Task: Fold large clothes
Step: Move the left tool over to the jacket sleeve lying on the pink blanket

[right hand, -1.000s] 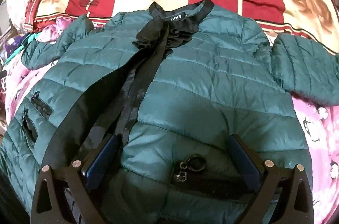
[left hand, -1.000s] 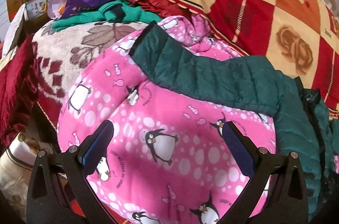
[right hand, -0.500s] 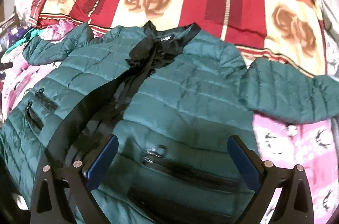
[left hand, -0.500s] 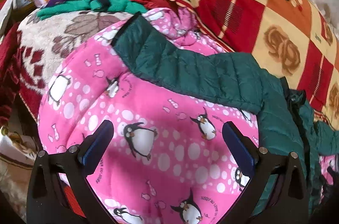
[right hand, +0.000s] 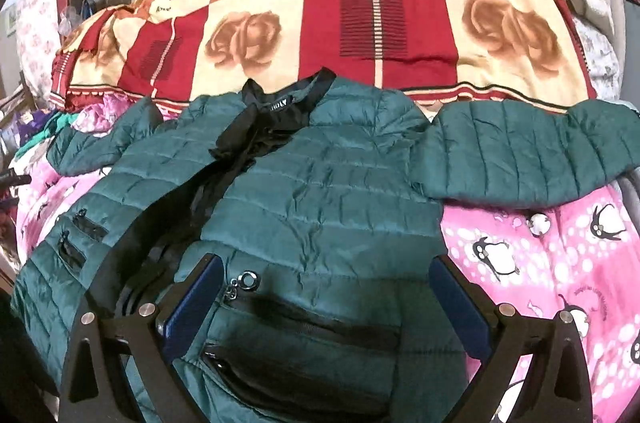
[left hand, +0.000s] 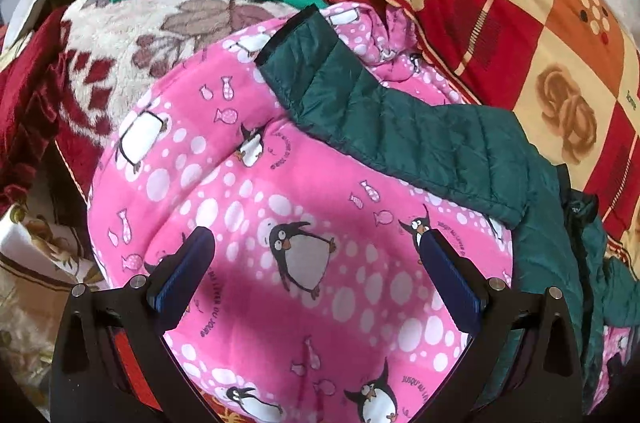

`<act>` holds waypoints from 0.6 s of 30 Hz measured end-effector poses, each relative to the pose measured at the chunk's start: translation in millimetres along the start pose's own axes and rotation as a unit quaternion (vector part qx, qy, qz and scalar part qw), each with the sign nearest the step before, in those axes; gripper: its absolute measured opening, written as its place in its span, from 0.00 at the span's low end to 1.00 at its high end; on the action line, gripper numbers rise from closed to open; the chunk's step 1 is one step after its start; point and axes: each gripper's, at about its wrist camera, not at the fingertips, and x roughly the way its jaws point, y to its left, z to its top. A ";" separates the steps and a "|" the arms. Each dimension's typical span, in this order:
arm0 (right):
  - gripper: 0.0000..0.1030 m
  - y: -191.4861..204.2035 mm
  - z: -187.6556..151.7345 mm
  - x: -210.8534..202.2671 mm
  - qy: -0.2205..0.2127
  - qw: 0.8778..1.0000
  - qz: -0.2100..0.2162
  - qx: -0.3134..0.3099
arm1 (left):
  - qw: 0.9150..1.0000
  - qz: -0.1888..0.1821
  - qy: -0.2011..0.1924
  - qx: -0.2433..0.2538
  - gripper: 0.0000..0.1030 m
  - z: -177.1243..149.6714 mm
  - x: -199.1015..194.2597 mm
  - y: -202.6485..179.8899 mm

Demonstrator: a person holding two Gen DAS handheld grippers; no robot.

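Your green quilted jacket (right hand: 320,191) lies front-up on the pink penguin blanket (left hand: 304,263), both sleeves spread—ready for folding. Left tongs (left hand: 316,271) and right tongs (right hand: 324,295) gape wide, empty—left facing the near sleeve (left hand: 360,103).

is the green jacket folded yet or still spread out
Spread out. The jacket lies front up on the pink blanket, with both sleeves stretched out sideways, nothing folded over. Both grippers are open, above it.
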 end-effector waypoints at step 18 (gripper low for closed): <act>0.99 12.9 -6.8 3.7 0.008 0.999 -0.003 -0.034 | 1.000 0.005 0.007 0.002 1.00 0.2 5.9 1.6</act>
